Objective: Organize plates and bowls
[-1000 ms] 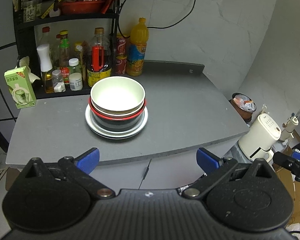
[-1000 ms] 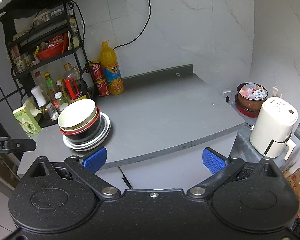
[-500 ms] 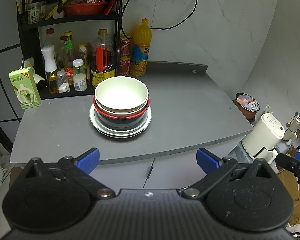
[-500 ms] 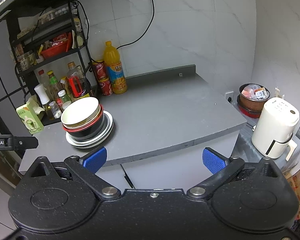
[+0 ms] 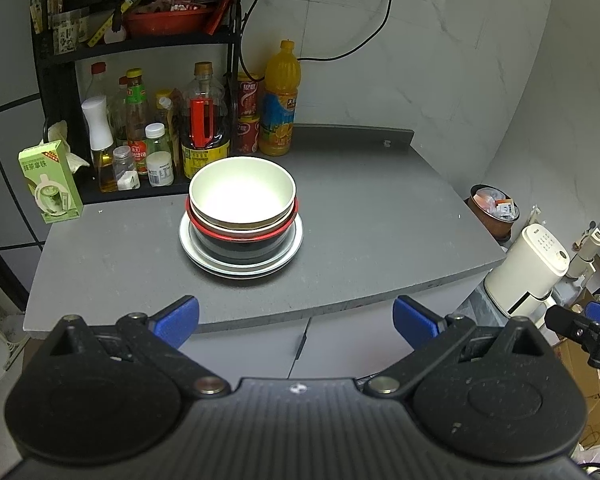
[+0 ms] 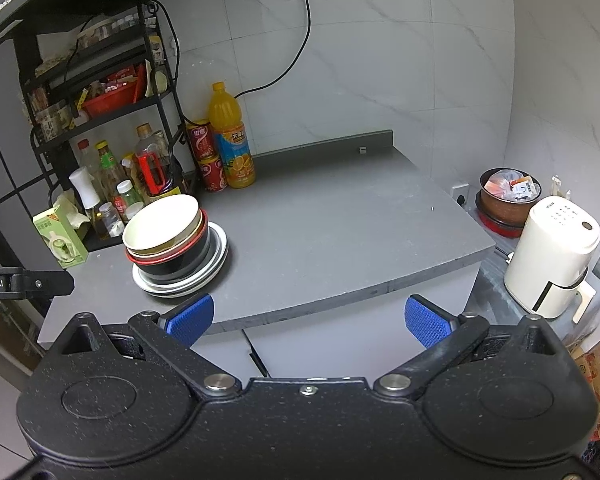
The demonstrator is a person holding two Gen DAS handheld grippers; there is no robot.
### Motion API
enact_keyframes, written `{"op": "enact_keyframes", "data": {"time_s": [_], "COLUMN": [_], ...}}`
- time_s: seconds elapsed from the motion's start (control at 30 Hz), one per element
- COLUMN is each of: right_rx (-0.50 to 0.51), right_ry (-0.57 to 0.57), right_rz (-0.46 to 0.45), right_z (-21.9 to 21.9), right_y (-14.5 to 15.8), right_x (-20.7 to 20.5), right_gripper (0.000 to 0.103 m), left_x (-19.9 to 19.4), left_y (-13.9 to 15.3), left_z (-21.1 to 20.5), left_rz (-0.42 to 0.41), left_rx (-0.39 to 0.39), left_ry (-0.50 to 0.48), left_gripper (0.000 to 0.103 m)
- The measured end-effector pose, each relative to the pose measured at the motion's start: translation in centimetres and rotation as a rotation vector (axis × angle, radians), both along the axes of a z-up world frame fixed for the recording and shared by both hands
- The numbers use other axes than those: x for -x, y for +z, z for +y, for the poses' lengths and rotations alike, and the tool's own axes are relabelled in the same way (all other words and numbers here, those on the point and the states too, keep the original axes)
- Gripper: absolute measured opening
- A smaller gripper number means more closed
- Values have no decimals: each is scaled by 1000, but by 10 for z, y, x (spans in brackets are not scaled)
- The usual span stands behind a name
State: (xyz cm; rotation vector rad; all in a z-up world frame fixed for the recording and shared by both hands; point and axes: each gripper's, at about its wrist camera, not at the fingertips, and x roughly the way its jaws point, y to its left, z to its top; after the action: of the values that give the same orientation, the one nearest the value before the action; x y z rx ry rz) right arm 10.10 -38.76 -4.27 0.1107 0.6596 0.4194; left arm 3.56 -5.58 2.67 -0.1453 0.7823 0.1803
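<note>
Two grippers: I have both held off the front edge of the grey counter [image 5: 380, 240], and neither touches anything.
Left gripper [image 5: 296, 318]: its blue fingers [image 5: 178, 316] stand wide apart with nothing between them, aimed at the dish stack from in front.
Right gripper [image 6: 308, 318]: its blue fingers [image 6: 424, 320] are also spread wide and empty, pointing at the bare middle of the counter [image 6: 340, 220], with the stack off to my left.
Behind the stack: a black wire rack [image 5: 56, 60] holds a crowd of sauce and oil bottles [image 5: 134, 120], just beyond the bowls but apart from them.
Beside the rack: two red cans [image 5: 249, 116] stacked one on the other, and an orange juice bottle [image 5: 281, 100] just right of them against the wall.
Left of the stack: a green drink carton [image 5: 50, 182] stands upright near the counter's left edge.
Off the counter's right side: a white appliance [image 6: 552, 256] and a brown pot [image 6: 508, 196] full of packets, both lower than the counter.
In the way: from my view nothing lies between the grippers and the stack; the counter in front of it is bare.
Stack position: left-centre of the counter, nearer the rack than the front edge.
Stack make-up: a white bowl [image 5: 242, 196] on top, nested in a black bowl with a red rim [image 5: 242, 242]; I see a thin tan edge between them, but cannot tell what it belongs to.
Stack base: silver plates [image 5: 240, 264] lying flat under the bowls; I count at least two rims.
Stack attitude: in the right wrist view the top bowl [image 6: 162, 222] sits a little tilted.
</note>
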Motion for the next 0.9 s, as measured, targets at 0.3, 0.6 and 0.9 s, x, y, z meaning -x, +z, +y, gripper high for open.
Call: {"op": "enact_keyframes", "data": {"time_s": [0.3,0.6,0.9], "right_rx": [22,34,42], "right_ry": [-3,-5,-5], "right_rz": [-1,-2,-5], "right_z": [3,1,2], "right_y": [1,1,1], "right_x": [-3,-5,-2], "right_gripper": [103,103,103], "left_x": [-1,-1,-1], "left_y": [-1,-2,-2], "left_z": [1,1,1], "left_rz": [3,6,1], "left_rx": [5,8,12], "left_ry": [3,12,13], "left_gripper": [102,102,102]}}
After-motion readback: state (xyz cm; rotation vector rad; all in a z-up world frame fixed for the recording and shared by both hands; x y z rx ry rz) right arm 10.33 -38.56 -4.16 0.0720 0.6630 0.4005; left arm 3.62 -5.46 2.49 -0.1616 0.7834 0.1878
